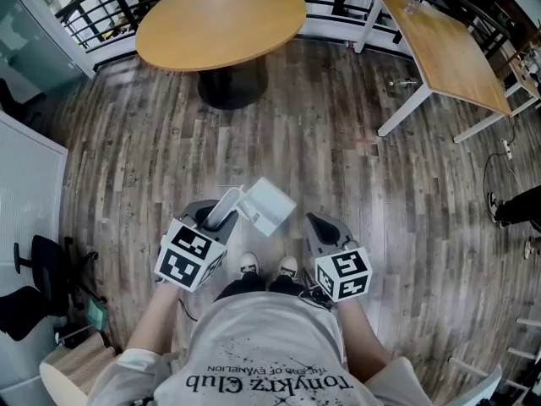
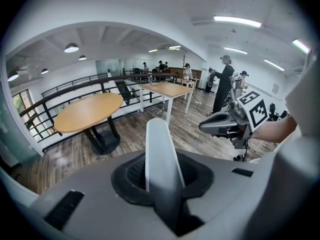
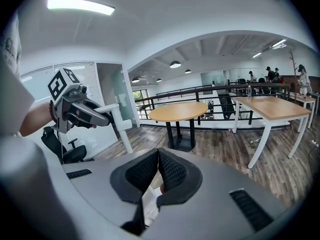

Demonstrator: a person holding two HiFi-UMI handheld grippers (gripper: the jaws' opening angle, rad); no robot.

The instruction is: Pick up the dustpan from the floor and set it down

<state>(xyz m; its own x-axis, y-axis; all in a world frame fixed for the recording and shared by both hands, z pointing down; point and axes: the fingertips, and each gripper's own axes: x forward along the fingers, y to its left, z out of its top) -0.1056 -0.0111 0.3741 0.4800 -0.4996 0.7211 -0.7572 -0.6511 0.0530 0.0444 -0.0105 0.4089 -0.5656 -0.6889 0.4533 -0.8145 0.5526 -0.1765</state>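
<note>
While the left gripper point(image 1: 218, 218) clamps its black ribbed pads on the handle point(image 2: 161, 154), the dustpan point(image 1: 267, 205) hangs clear of the floor point(image 1: 152, 159), just ahead of the person's two white shoes point(image 1: 248, 265). It is smooth, pale plastic. The handle is a flat strip with a rounded tip, and in the left gripper view it stands up out of the jaws. The scoop is boxy, and in the head view it juts toward the right gripper point(image 1: 315, 224), near it but apart.

The right gripper is empty, with its jaws together. In its own view the two textured pads meet at their tips, and only a sliver shows through lower down. Each gripper has a smooth grey shell and carries one of the two cubes point(image 1: 188, 256) of black-and-white square markers.

The floor is grey-brown planks with a streaky wood grain. Two tables stand on it. The round table point(image 1: 220, 19) has a tan top on one black pedestal with a disc foot. The long table point(image 1: 444, 53) has a tan rectangular top on thin white legs. A black barred railing point(image 1: 93, 7) runs behind both tables. One black chair point(image 1: 42, 277) sits at the left edge.
</note>
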